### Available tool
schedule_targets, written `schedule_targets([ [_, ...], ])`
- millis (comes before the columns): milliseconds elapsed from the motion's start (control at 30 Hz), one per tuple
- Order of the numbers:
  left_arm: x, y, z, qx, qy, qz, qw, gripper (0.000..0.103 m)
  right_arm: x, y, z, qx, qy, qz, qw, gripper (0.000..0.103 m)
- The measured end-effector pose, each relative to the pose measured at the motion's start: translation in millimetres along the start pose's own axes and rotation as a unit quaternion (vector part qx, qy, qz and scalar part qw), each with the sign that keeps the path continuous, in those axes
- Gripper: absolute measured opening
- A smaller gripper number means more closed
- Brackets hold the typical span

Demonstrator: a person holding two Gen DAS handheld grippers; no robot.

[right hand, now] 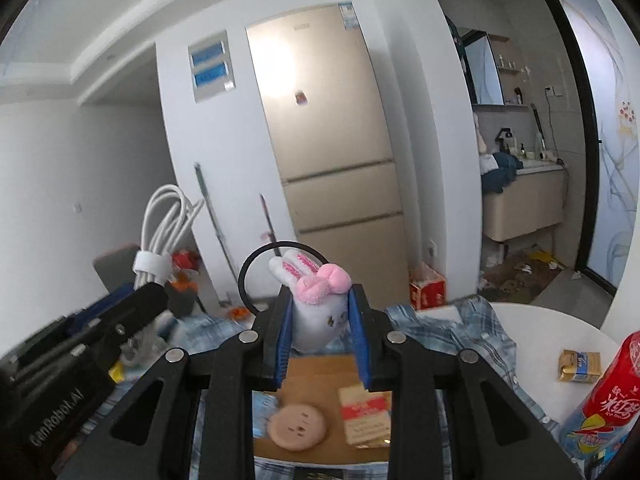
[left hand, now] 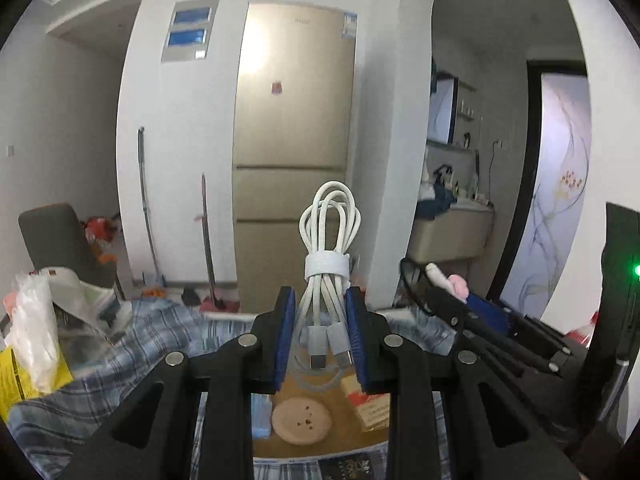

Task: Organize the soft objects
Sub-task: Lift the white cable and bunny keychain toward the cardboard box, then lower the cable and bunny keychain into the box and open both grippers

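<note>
My left gripper (left hand: 320, 312) is shut on a coiled white cable (left hand: 326, 240) bound with a white strap; its loops stand up above the blue pads and its two plugs hang between them. In the right wrist view the same cable (right hand: 160, 232) and the left gripper (right hand: 140, 300) appear at the left. My right gripper (right hand: 320, 312) is shut on a small white plush bunny (right hand: 316, 300) with pink ears and a pink bow, fixed to a thin black hairband (right hand: 248, 268). That bunny (left hand: 448, 280) shows at the right of the left wrist view. Both grippers hang above an open cardboard box (right hand: 312, 368).
In the box lie a round beige pad (right hand: 296, 428), a red-and-cream packet (right hand: 366, 412) and a blue pack (left hand: 260, 416). A blue plaid cloth (left hand: 140, 340) surrounds it. A plastic bag (left hand: 32, 328) stands left. On the white round table (right hand: 540, 328): a snack packet (right hand: 580, 366) and a red bottle (right hand: 616, 392).
</note>
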State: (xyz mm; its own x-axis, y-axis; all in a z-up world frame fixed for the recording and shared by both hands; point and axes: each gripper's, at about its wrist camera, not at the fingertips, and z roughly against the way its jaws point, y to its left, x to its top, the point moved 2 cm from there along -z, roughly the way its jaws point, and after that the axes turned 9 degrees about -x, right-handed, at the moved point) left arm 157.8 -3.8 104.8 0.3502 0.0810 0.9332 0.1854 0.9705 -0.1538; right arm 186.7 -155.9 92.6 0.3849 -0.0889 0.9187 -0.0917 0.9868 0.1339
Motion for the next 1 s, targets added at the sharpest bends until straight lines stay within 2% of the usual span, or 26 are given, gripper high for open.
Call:
schedule_targets([
  [67, -12, 5, -17, 0.003, 0.025, 0.010, 0.9996, 0.028, -9, -7, -17, -0.011, 0.024, -0.002, 1.000, 0.025],
  [133, -23, 10, -39, 0.015, 0.069, 0.025, 0.9972, 0.028, -12, -16, -33, -0.011, 0.054, -0.012, 0.998, 0.025],
  [233, -46, 13, -65, 0.026, 0.129, 0.052, 0.9900, 0.028, -19, -33, -51, -0.022, 0.085, -0.033, 0.996, 0.025],
  [300, -61, 12, -84, 0.029, 0.163, 0.055, 0.9848, 0.028, -26, -38, -59, -0.040, 0.098, -0.021, 0.994, 0.025],
  [400, -81, 13, -108, 0.015, 0.202, 0.068, 0.9770, 0.028, -36, -46, -75, -0.046, 0.130, -0.023, 0.990, 0.025],
  [467, -95, 13, -121, -0.019, 0.220, 0.087, 0.9714, 0.028, -42, -54, -84, -0.043, 0.154, -0.041, 0.986, 0.025],
  [533, -110, 15, -137, -0.016, 0.246, 0.095, 0.9645, 0.028, -46, -55, -91, -0.046, 0.166, -0.041, 0.984, 0.025],
  [600, -119, 17, -145, -0.027, 0.254, 0.105, 0.9611, 0.028, -48, -55, -92, -0.049, 0.168, -0.040, 0.984, 0.025],
  [833, -139, 19, -158, -0.001, 0.283, 0.109, 0.9530, 0.028, -46, -61, -95, -0.048, 0.173, -0.052, 0.982, 0.025],
  [933, -143, 24, -158, 0.011, 0.277, 0.118, 0.9534, 0.028, -46, -66, -96, -0.053, 0.172, -0.059, 0.982, 0.025],
  [1000, -143, 23, -159, 0.005, 0.277, 0.119, 0.9534, 0.027, -45, -67, -96, -0.056, 0.170, -0.061, 0.982, 0.025],
])
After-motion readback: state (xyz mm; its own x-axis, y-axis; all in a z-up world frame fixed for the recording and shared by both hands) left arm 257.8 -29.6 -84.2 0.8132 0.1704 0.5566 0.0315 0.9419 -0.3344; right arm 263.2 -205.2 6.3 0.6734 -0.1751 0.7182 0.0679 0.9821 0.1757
